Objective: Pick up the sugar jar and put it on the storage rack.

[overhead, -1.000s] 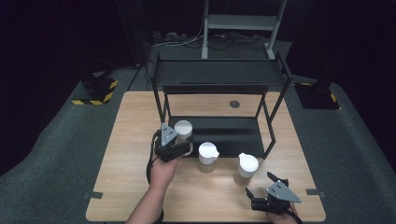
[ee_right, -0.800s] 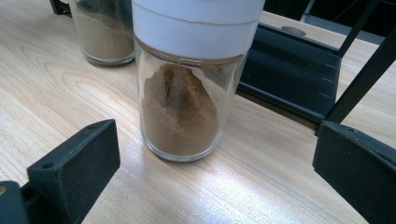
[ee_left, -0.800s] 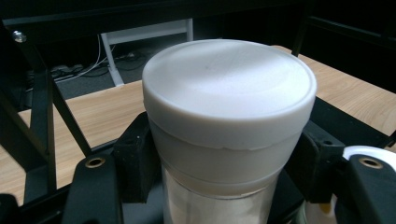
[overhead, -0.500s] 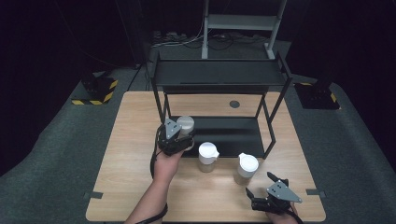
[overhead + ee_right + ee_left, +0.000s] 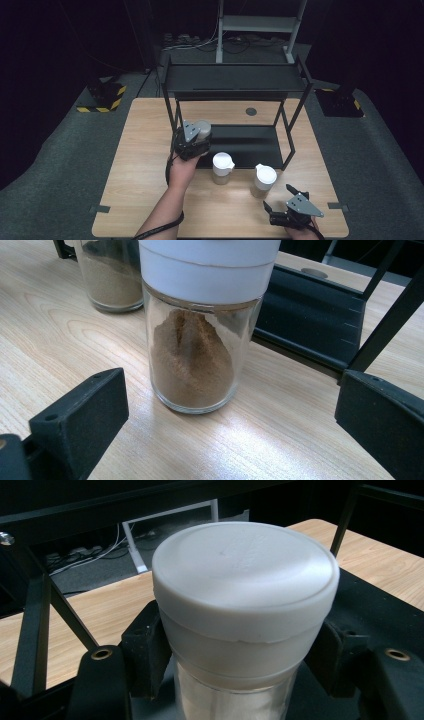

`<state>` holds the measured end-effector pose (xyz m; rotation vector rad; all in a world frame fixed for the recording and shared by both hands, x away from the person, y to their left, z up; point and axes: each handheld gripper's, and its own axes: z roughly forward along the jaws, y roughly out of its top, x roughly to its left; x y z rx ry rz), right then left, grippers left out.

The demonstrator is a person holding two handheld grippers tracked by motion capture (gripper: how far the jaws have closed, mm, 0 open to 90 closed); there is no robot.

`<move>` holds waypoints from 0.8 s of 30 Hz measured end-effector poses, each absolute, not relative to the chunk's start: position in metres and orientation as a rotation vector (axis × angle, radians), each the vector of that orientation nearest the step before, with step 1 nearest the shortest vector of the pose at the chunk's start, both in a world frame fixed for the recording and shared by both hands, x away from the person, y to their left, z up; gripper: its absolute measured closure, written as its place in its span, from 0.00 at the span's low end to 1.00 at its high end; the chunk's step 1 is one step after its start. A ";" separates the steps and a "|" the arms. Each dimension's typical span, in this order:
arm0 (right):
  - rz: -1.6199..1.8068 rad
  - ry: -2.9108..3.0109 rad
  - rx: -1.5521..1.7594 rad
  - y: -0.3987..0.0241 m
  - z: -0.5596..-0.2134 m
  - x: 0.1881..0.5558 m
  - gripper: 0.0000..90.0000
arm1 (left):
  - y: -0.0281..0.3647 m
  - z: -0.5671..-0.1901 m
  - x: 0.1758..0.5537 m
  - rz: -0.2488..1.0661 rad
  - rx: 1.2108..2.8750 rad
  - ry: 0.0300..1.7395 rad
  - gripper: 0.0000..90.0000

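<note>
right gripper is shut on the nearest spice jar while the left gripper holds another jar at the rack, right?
Not quite. The right gripper is open: in the right gripper view its jaws stand apart, short of the spice jar. The left gripper does hold a jar at the rack.

High view: looked forward and down from above the person's side of the wooden table [image 5: 150,200], at a distance. Left gripper view: rode low behind its jaws, very close on the white-lidded jar [image 5: 245,605] between them. Right gripper view: sat just above the tabletop, facing a spice jar [image 5: 197,340] ahead of its jaws. All shared the black rack [image 5: 235,80].
</note>
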<state>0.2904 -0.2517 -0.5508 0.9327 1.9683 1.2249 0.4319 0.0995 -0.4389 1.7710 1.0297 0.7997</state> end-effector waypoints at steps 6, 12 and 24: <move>1.230 1.969 0.934 -0.252 -0.551 0.290 0.00 | 0.099 -0.443 0.441 0.798 1.785 1.061 0.38; 1.234 1.970 0.934 -0.252 -0.551 0.290 0.00 | 0.099 -0.449 0.448 0.790 1.800 1.090 0.38; 1.237 1.972 0.934 -0.253 -0.551 0.291 0.00 | 0.091 -0.454 0.457 0.779 1.829 1.113 0.38</move>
